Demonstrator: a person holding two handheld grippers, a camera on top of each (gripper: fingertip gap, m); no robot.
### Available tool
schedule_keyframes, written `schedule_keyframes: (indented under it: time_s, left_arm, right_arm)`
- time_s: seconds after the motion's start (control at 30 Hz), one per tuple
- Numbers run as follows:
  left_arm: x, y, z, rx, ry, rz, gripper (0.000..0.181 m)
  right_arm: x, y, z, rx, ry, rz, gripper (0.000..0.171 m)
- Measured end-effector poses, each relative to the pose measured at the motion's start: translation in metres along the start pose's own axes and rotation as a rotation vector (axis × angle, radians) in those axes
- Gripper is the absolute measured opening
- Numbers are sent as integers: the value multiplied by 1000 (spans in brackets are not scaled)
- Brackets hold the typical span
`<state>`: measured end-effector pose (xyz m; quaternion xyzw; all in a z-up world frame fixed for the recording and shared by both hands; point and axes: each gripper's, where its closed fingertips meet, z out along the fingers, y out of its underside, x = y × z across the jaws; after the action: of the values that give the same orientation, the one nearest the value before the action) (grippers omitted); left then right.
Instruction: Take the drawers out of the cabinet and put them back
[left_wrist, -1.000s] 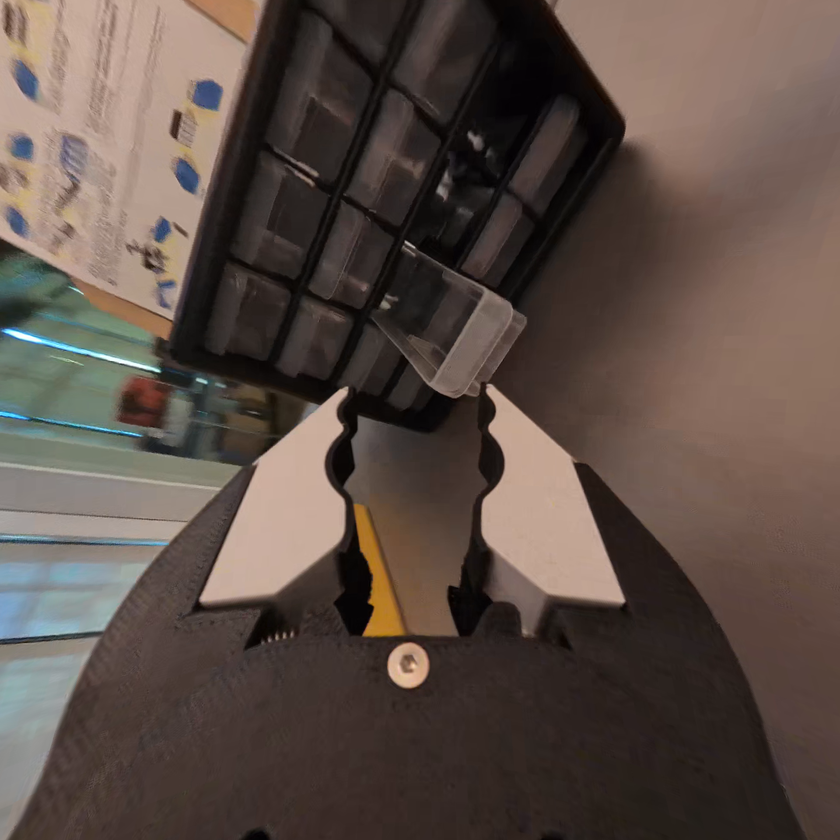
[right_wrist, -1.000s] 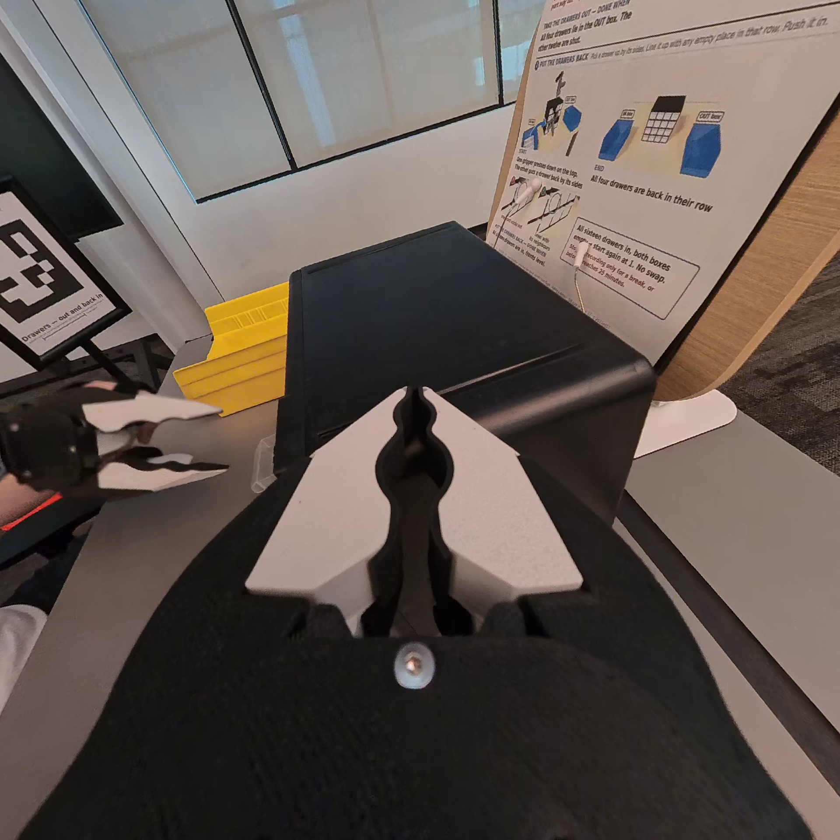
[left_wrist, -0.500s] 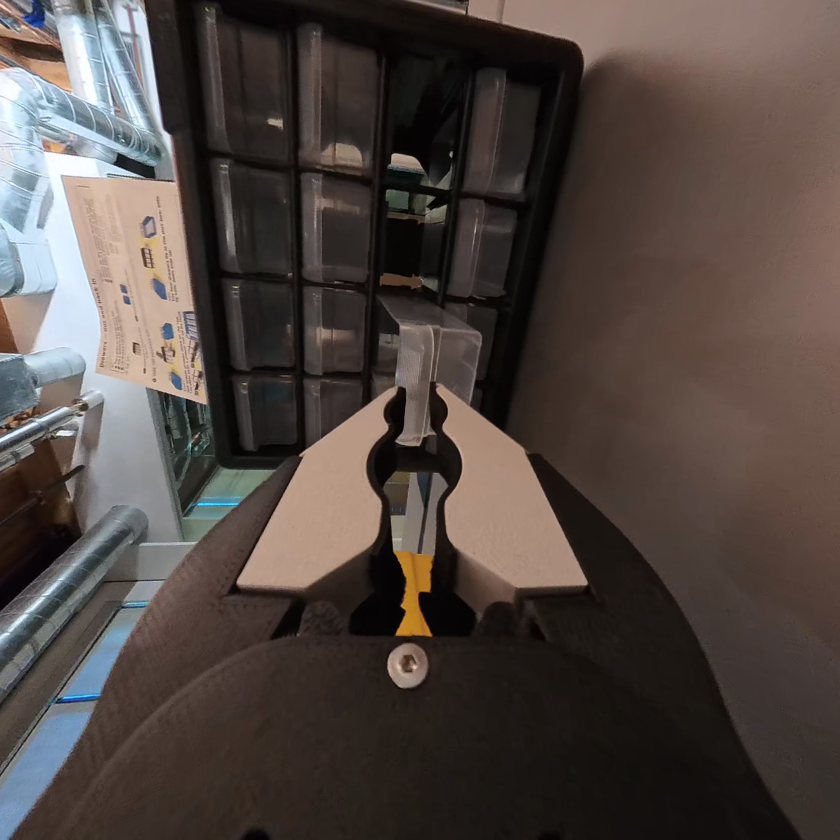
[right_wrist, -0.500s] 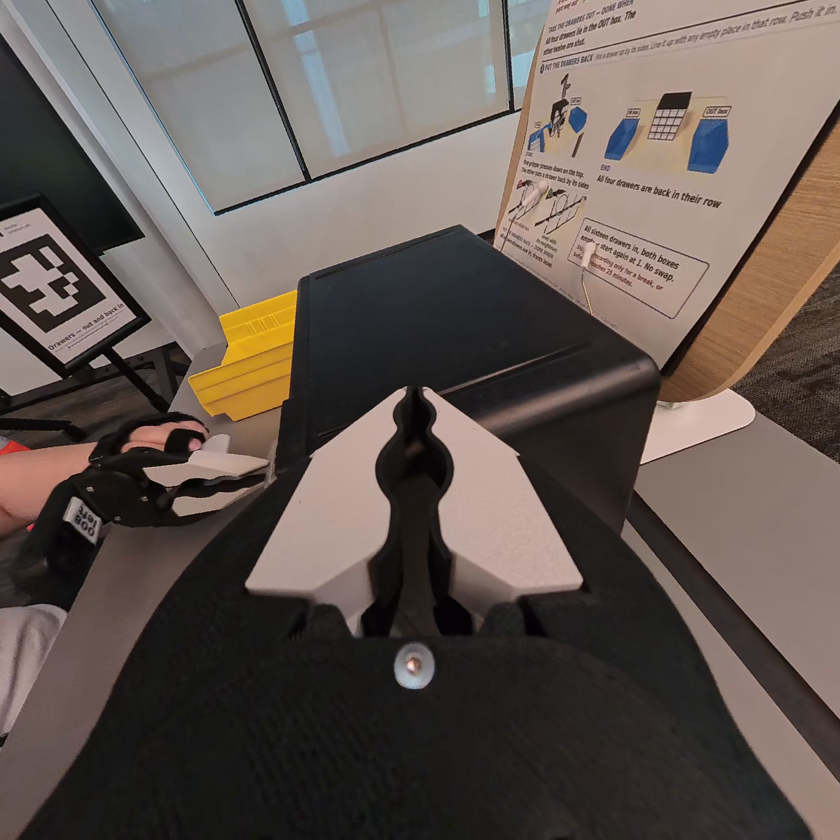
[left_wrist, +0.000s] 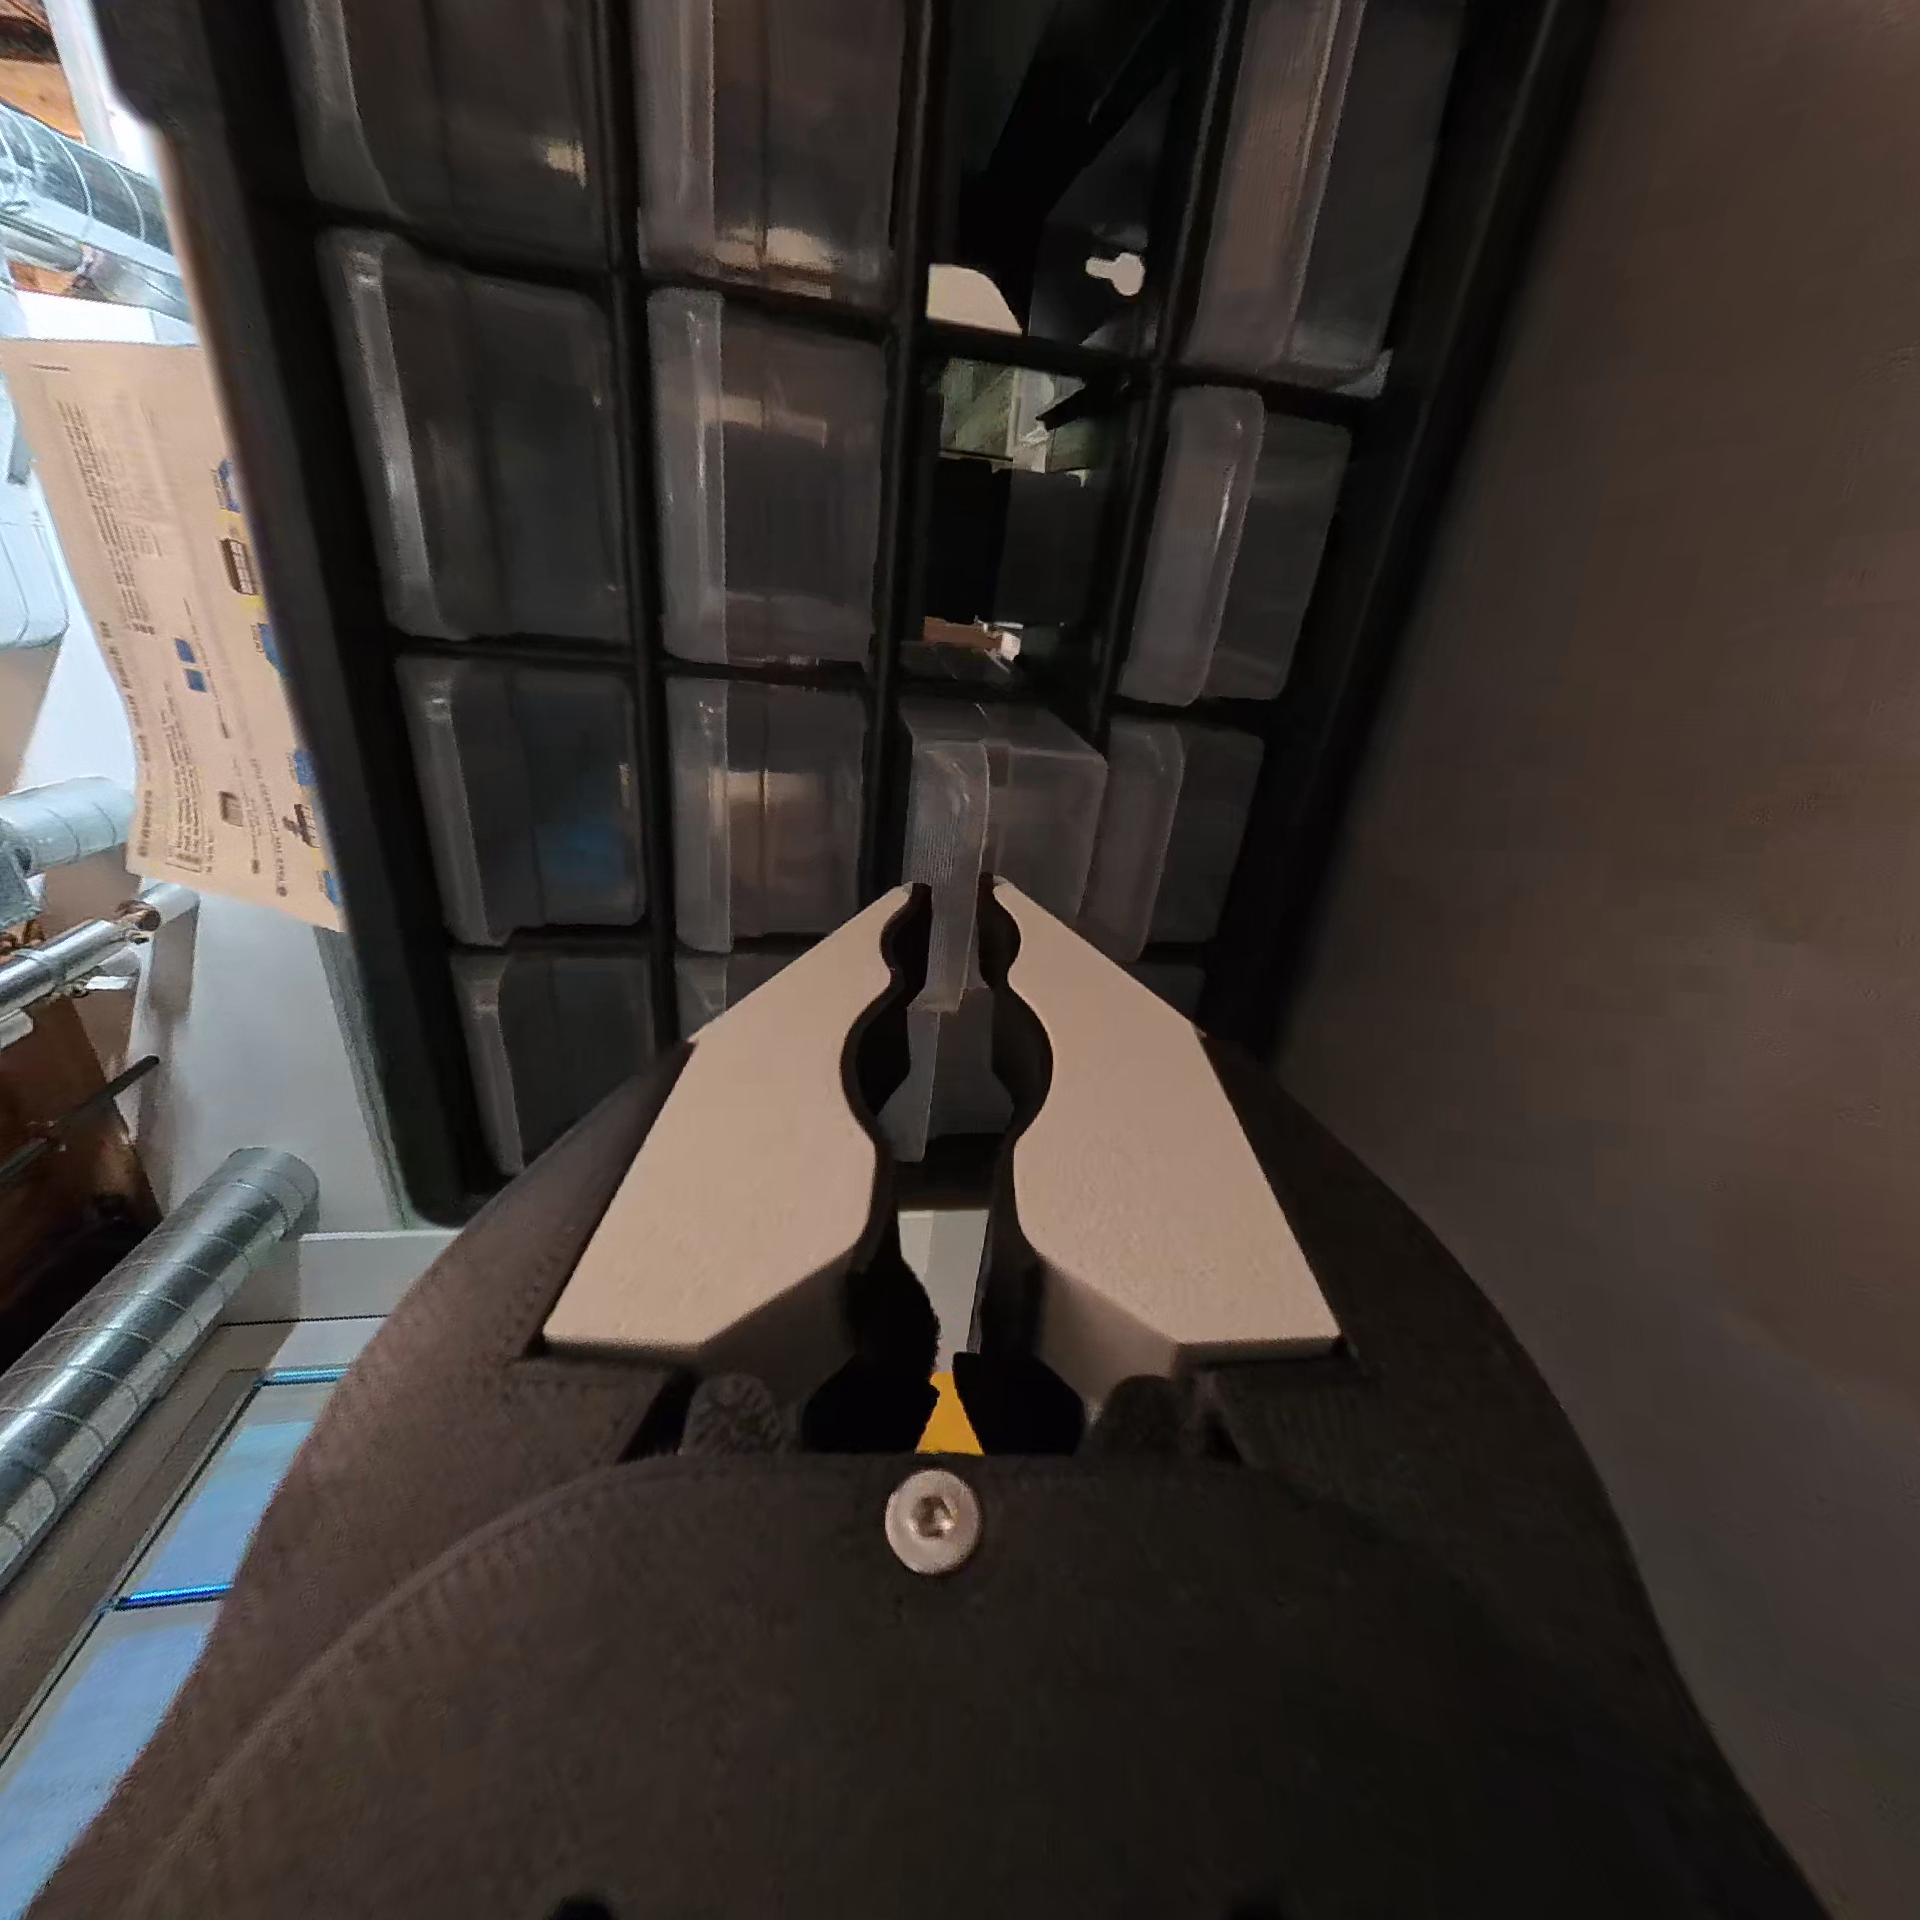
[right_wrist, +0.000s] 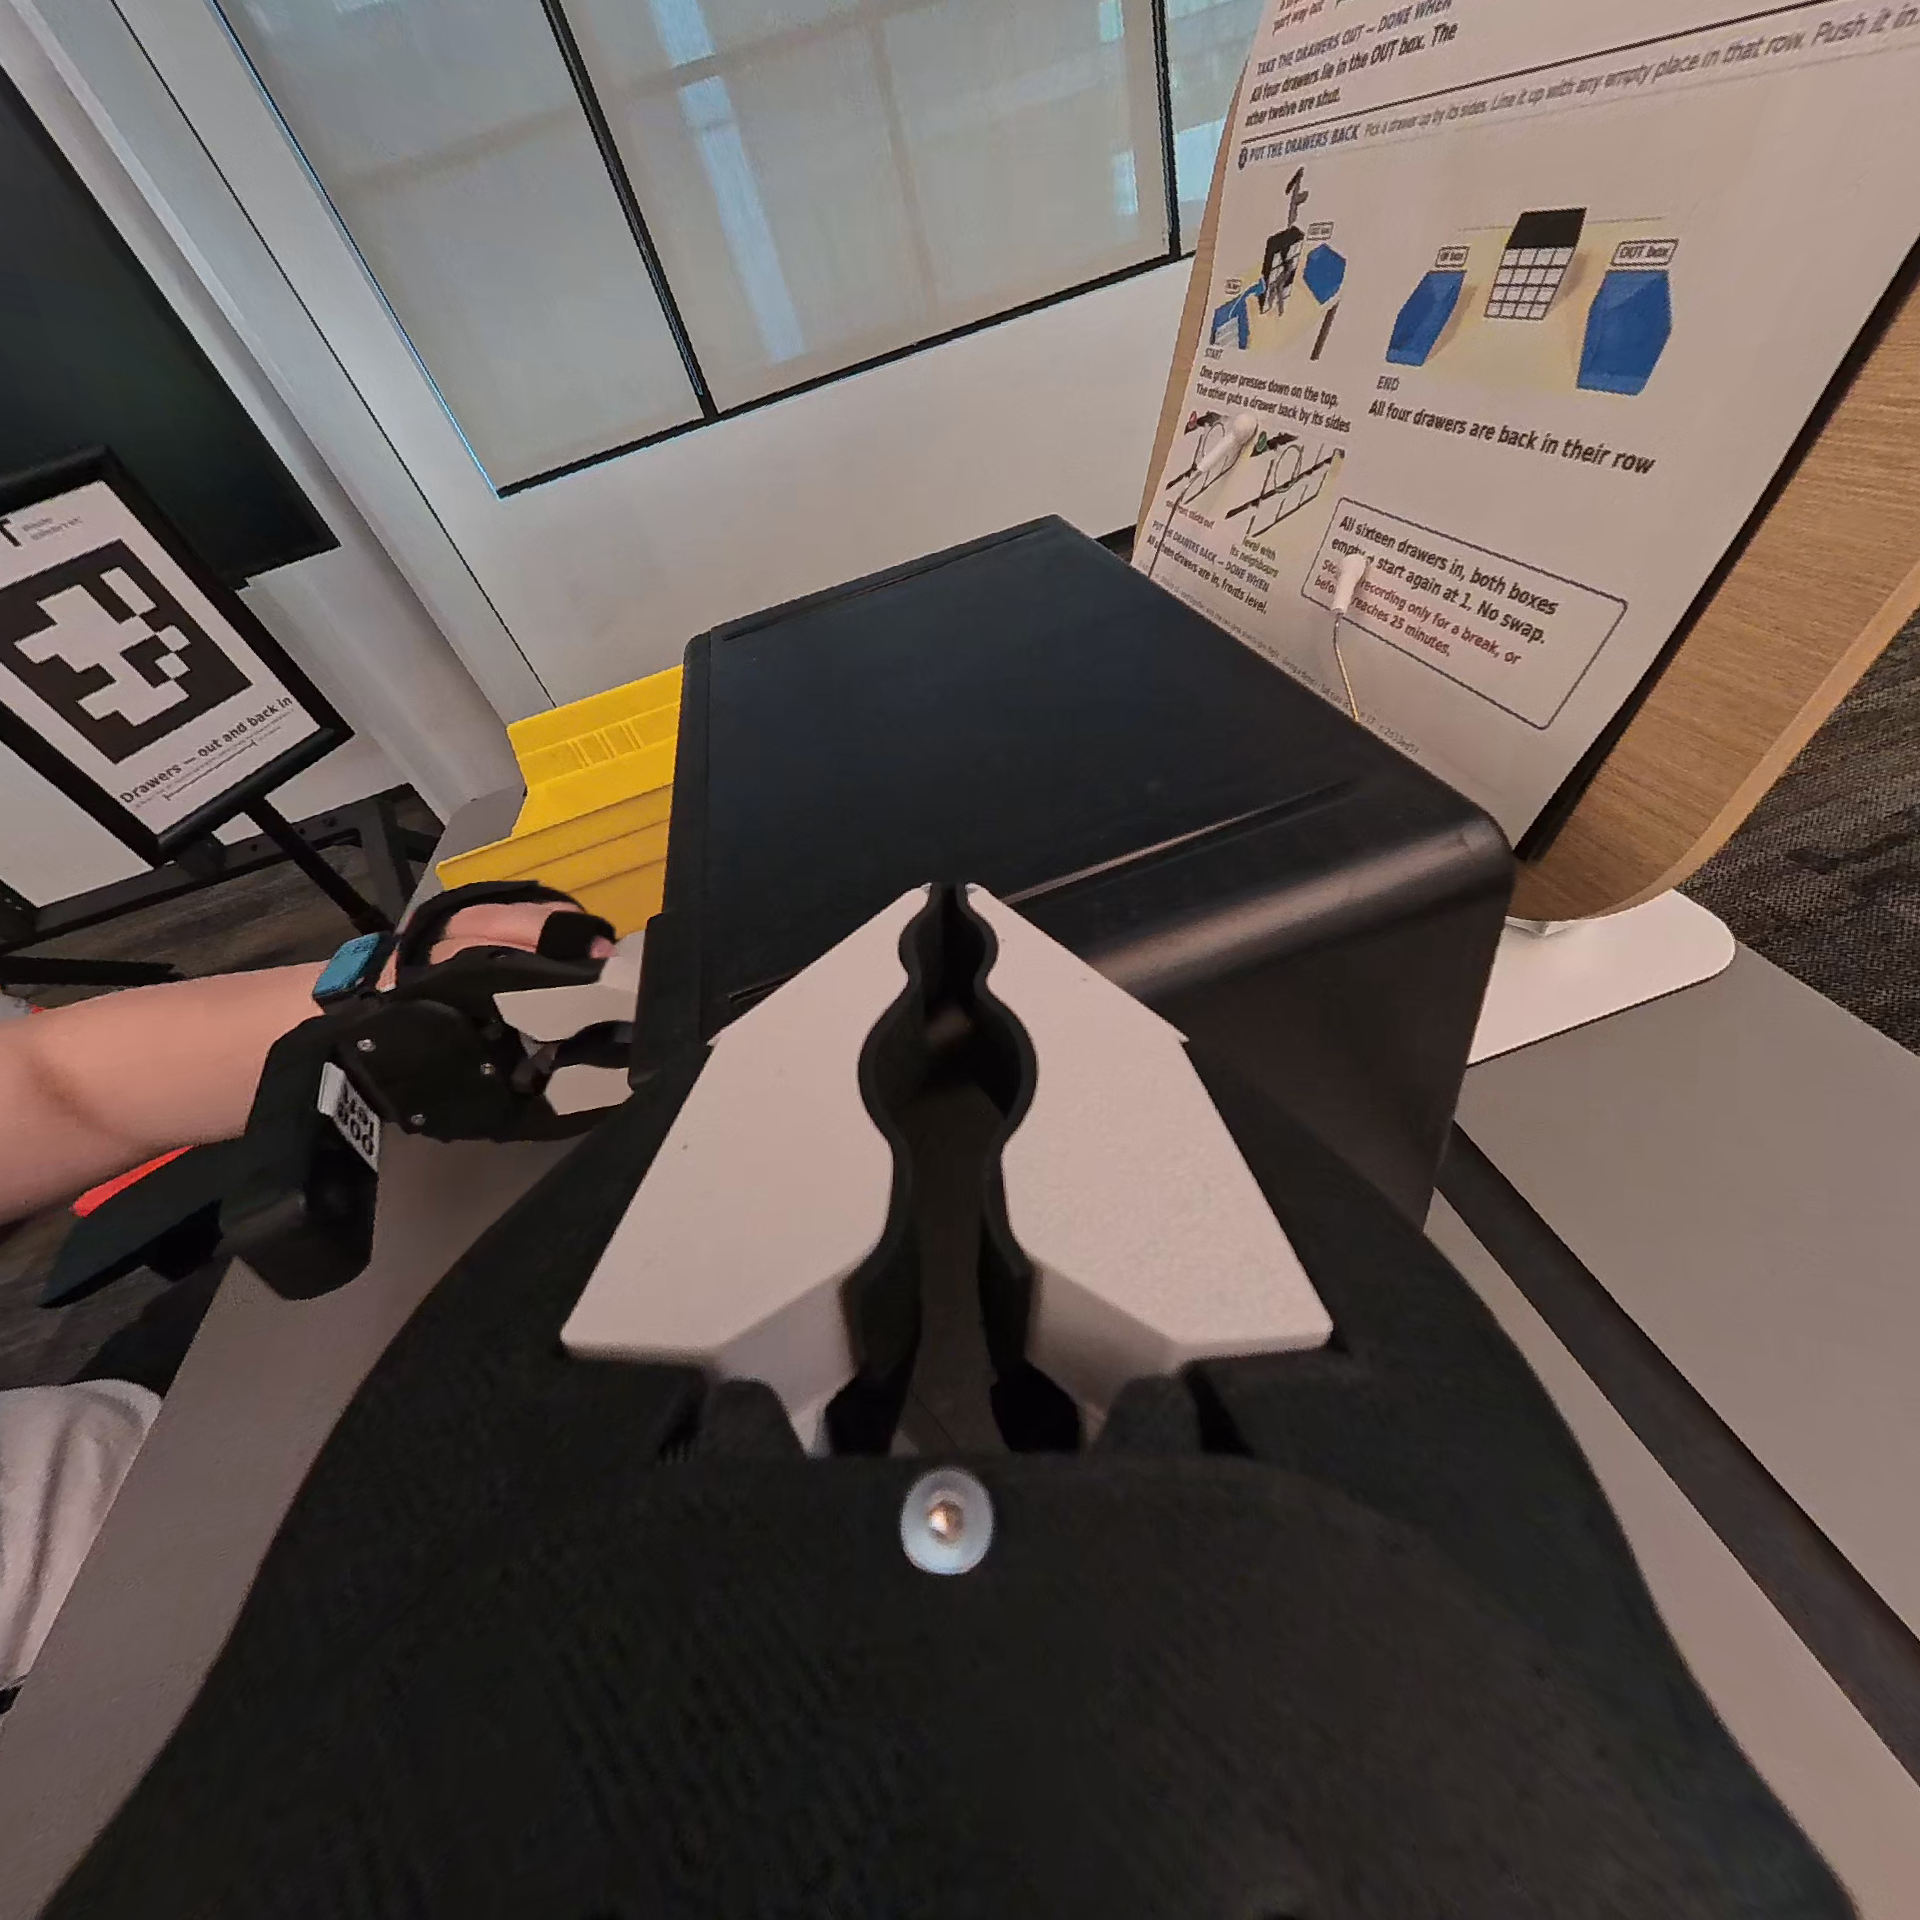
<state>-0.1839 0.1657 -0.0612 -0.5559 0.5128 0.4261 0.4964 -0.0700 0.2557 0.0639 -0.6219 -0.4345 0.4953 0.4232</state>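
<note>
The black cabinet (left_wrist: 899, 468) fills the left wrist view, turned on its side, with clear drawers in most slots. My left gripper (left_wrist: 951, 894) is shut on the front handle of a clear drawer (left_wrist: 1029, 790), which sits part way in its slot. Two slots (left_wrist: 1023, 561) beside it in the same row are empty. My right gripper (right_wrist: 948, 891) is shut and empty, with its tips against the front of the cabinet's top (right_wrist: 1039, 707). The left gripper also shows in the right wrist view (right_wrist: 613, 1008), at the cabinet's front face.
A yellow bin (right_wrist: 592, 769) stands left of the cabinet. An instruction board (right_wrist: 1507, 416) stands behind it on the right, and a framed marker sign (right_wrist: 114, 665) stands on the floor at left. The grey table (right_wrist: 1662, 1195) runs past the cabinet to the right. Some 20 centimetres of space lies between my two pairs of fingers.
My left gripper went from open to shut on the drawer's handle. The drawer, which stuck out tilted, has straightened and moved into its slot. The right gripper stayed on the cabinet top.
</note>
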Motion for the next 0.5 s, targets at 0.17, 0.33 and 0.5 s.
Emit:
schedule_keyframes:
  time_s: [0.17,0.33,0.5]
  left_arm:
    - [-2,0,15,-12,-2,16,7]
    - [-3,-1,20,-8,8,-50,8]
    - [-1,-4,7,-10,46,-115,27]
  right_arm:
    - [0,0,0,-3,5,-5,0]
    - [0,0,0,-2,5,-5,0]
    - [0,0,0,-1,4,-2,0]
